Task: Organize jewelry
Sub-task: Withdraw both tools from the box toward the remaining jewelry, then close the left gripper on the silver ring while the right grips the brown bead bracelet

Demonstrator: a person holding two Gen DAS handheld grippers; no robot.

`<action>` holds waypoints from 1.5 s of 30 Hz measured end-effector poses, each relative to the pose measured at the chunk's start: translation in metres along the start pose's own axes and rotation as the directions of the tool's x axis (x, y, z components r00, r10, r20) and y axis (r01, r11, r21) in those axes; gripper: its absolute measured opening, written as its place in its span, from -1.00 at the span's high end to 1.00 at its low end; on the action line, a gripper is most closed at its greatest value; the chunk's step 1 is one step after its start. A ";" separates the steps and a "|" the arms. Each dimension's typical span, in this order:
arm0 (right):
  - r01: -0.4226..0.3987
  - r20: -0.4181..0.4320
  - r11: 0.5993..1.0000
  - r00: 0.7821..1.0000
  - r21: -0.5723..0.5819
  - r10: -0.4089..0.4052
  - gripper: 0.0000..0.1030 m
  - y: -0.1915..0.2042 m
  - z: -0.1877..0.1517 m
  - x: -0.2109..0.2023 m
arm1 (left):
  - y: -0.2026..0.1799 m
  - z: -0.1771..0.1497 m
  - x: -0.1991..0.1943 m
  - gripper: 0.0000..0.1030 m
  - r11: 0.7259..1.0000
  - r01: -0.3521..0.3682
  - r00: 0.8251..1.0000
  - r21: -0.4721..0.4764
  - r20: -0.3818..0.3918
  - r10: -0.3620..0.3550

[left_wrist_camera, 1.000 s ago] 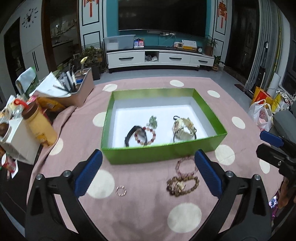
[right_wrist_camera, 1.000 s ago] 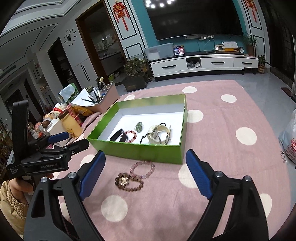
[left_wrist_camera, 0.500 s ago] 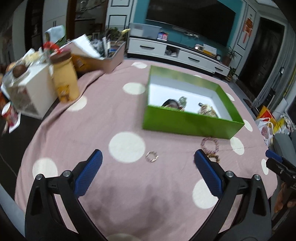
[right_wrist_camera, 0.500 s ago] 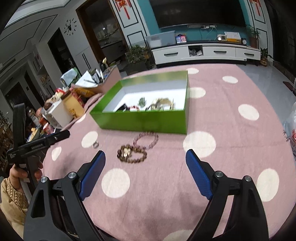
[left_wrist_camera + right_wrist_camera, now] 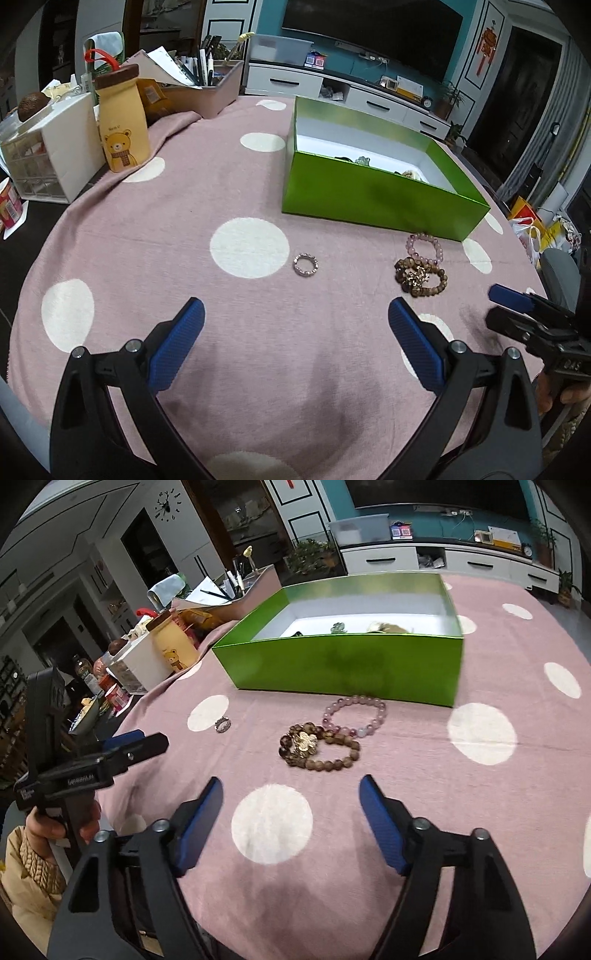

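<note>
Low in the left wrist view, the left gripper [image 5: 295, 314] spreads its ribbed blue pads wide, nothing between them. The right gripper [image 5: 291, 794] is closing, pads bare. Soft pink cloth [image 5: 184, 221] with white dots covers the round table. Centre frame: a small sparkly ring [image 5: 305, 264]. Right of it, a brown bead bracelet [image 5: 421, 277] touches a glassy pink bead bracelet [image 5: 424, 245]. Beyond, a glossy green box [image 5: 369, 192], white inside, holds more jewelry.

A matt, woven pink cloth [image 5: 332, 332] covers the desk, carrying a glossy green cardboard box [image 5: 369, 195], a shiny metal ring [image 5: 305, 264] and polished wooden-looking beads [image 5: 332, 762].
</note>
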State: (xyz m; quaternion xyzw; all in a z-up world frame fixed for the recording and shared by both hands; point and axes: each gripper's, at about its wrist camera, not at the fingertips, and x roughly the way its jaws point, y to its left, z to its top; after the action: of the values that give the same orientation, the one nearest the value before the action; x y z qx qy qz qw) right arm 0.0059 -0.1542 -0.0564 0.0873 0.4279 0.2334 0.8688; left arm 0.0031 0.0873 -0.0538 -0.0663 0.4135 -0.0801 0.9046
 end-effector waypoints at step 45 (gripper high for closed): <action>-0.034 0.082 0.999 0.996 0.009 0.034 0.63 -0.021 0.028 0.012 | -0.020 0.025 0.077 0.00 0.994 -0.005 0.997 0.112 -0.074 0.013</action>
State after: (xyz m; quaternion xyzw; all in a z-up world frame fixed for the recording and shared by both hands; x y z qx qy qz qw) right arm 0.0409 -0.1653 -0.0548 0.1085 0.3918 0.2422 0.8809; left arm 0.0702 0.0542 -0.0904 -0.0106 0.4423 -0.1015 0.8911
